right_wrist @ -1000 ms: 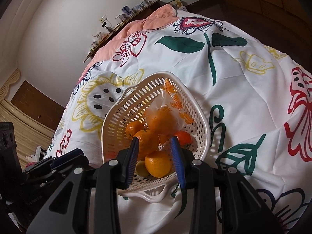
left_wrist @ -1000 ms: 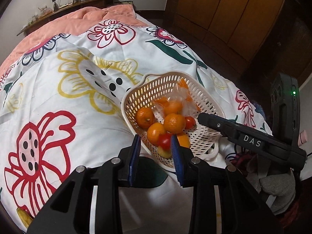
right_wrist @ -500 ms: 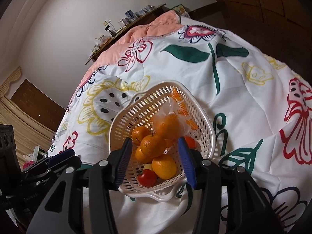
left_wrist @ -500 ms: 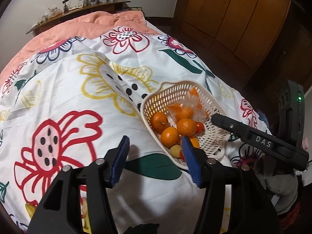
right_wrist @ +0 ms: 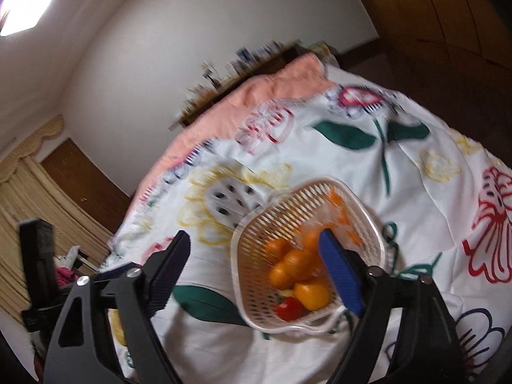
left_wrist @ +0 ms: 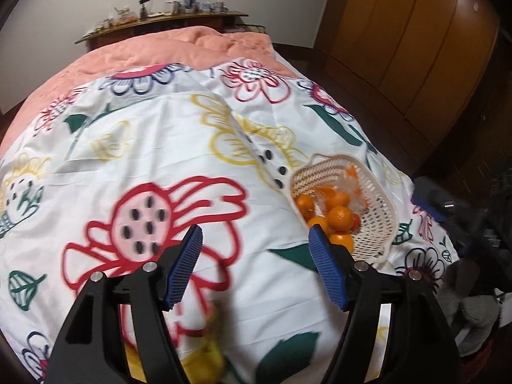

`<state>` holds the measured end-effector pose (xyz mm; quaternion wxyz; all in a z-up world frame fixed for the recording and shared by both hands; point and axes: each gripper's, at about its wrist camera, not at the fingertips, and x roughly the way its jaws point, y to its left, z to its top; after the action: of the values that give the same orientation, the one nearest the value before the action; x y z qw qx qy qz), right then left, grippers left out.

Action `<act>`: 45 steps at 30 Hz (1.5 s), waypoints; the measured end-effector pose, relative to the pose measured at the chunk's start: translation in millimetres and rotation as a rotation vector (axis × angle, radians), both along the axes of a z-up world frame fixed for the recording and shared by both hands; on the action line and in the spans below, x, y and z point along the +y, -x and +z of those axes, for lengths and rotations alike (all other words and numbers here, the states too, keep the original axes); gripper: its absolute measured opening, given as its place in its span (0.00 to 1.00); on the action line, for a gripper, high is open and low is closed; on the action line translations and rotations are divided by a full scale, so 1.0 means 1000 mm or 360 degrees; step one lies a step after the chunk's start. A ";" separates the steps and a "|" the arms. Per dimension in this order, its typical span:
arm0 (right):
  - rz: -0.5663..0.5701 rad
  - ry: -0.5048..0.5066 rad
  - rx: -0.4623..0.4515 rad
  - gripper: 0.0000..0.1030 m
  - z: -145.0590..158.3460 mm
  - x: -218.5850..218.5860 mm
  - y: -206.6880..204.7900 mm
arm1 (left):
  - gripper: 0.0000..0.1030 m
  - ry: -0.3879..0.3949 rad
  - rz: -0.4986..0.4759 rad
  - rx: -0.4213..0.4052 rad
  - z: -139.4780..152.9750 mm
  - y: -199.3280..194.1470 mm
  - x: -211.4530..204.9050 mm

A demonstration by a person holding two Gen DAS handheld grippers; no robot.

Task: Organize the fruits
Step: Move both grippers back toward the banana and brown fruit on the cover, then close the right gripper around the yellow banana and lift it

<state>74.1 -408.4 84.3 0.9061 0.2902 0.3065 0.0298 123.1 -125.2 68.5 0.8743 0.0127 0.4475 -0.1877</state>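
Observation:
A cream slotted basket point(left_wrist: 379, 211) sits on the flowered bedspread, right of centre in the left wrist view and at centre in the right wrist view point(right_wrist: 256, 233). It holds several oranges point(left_wrist: 340, 216) point(right_wrist: 297, 264), a red fruit point(right_wrist: 288, 308) and a clear bag. My left gripper point(left_wrist: 256, 268) is open and empty, above the bedspread left of the basket. My right gripper point(right_wrist: 256, 272) is open and empty, above the basket's near left side. A blurred yellow fruit point(left_wrist: 208, 360) lies on the bed below the left gripper.
The bedspread point(left_wrist: 144, 166) covers the bed, with a pink blanket point(left_wrist: 166, 51) at the far end. A wooden shelf with small items point(left_wrist: 160, 20) stands behind. A wooden wardrobe point(left_wrist: 409, 38) is on the right. Clutter lies on the floor point(left_wrist: 473, 304) at the bed's right edge.
Both grippers have opened wide and pulled back from the basket. The left one swung left over the bedspread; the right one rose and tilted. The red fruit now lies in the basket.

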 end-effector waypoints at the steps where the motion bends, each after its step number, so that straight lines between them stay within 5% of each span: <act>1: 0.0015 0.0004 -0.0046 0.82 0.006 0.003 0.002 | 0.68 0.0000 0.0024 -0.0010 0.002 0.001 0.008; 7: 0.0091 0.0130 -0.0320 0.95 0.044 0.030 0.017 | 0.68 0.0030 0.0143 -0.0054 0.014 0.008 0.046; 15: 0.0218 0.0372 -0.0322 0.95 0.072 0.073 0.024 | 0.68 0.0066 0.0223 -0.0119 0.029 0.025 0.080; 26: 0.0529 0.0349 -0.0116 0.95 0.065 0.126 0.016 | 0.68 0.0137 0.0340 -0.0147 0.031 0.049 0.126; 35: 0.0947 0.0574 0.0024 0.95 0.034 0.216 0.022 | 0.68 0.0128 0.0418 -0.0225 0.033 0.067 0.156; 45: 0.1353 0.0546 0.0110 0.90 0.014 0.282 0.007 | 0.69 0.0191 0.0520 -0.0235 0.028 0.075 0.194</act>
<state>66.8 -126.5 98.2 0.8376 -0.0146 0.4288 0.3382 48.6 69.2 96.8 0.9227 -0.0987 0.3663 -0.0683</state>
